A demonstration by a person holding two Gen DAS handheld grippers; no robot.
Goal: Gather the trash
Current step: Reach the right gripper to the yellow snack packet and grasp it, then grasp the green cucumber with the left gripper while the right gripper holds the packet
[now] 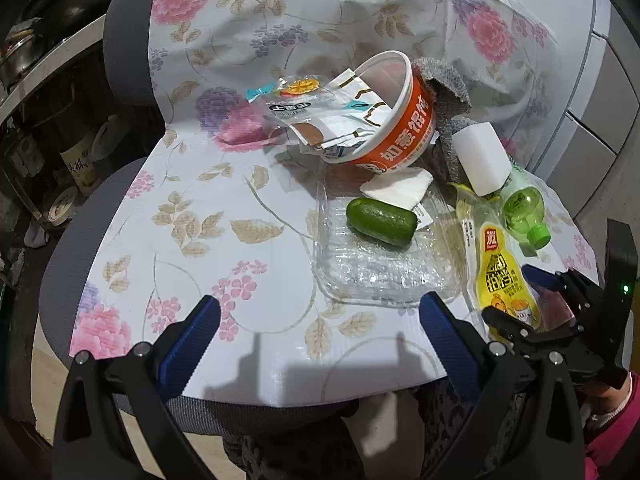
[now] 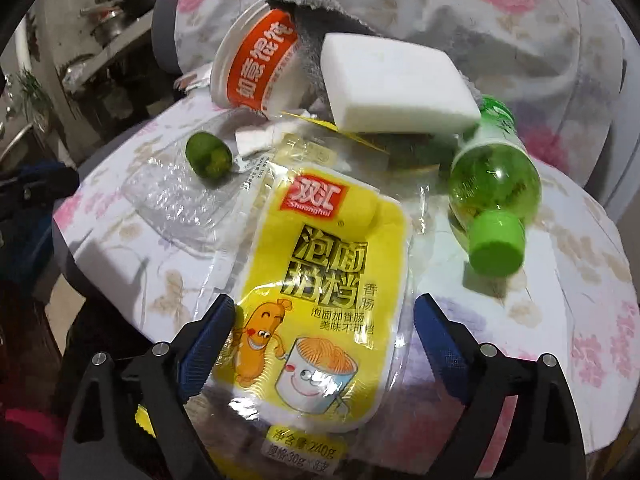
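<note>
Hovering over the flowered cloth (image 1: 192, 216) on the chair seat, both tongs stand spread wide. Right tongs (image 2: 324, 344) straddle the yellow sausage wrapper (image 2: 320, 300), blue pads either side of its near end, not pressing on it; nothing pinched. In the left wrist view that same wrapper (image 1: 500, 276) lies at four o'clock, with the right tongs (image 1: 536, 296) over its near end. Left tongs (image 1: 320, 332) hang open above bare cloth at six o'clock, nothing between them. Just beyond them sits the clear plastic tray (image 1: 384, 276), and a small green cucumber (image 1: 380, 222) rests in its far part. At twelve o'clock from the tray, the orange paper bowl (image 1: 400, 120) lies tipped on its side, torn packets (image 1: 316, 112) spilling at its mouth. A white tissue (image 1: 400, 190) lies between bowl and cucumber. At two o'clock a white sponge block (image 1: 480, 160) leans on a grey rag (image 1: 444, 84), and the green bottle (image 1: 524, 208) lies on its side just past the wrapper, cap toward us. From the right wrist camera, the bottle (image 2: 492, 192) is at two o'clock, the sponge block (image 2: 396, 84) at twelve, the bowl (image 2: 260, 60) at eleven, the cucumber (image 2: 208, 154) at ten on the tray (image 2: 180, 208).
</note>
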